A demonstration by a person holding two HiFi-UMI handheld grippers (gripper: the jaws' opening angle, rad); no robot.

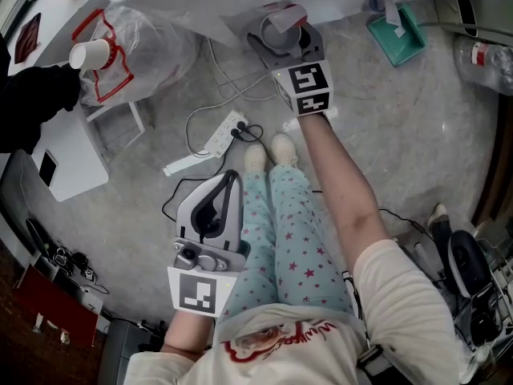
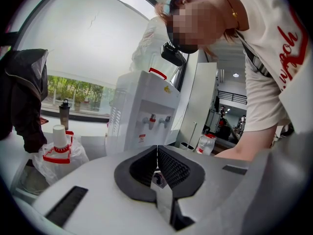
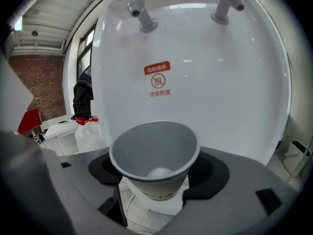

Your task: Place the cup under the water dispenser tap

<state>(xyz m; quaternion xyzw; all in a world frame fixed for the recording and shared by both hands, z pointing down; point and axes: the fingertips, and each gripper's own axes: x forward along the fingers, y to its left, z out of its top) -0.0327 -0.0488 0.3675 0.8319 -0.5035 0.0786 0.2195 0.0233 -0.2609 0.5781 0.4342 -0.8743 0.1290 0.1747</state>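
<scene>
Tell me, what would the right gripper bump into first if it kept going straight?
Probably the white front of the water dispenser, near the red sticker below the taps. The cup in the right gripper would touch first; the distance is unclear.

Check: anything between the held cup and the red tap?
Bare. Right gripper view shows only air between cup and red tap; the stickered dispenser front sits behind.
</scene>
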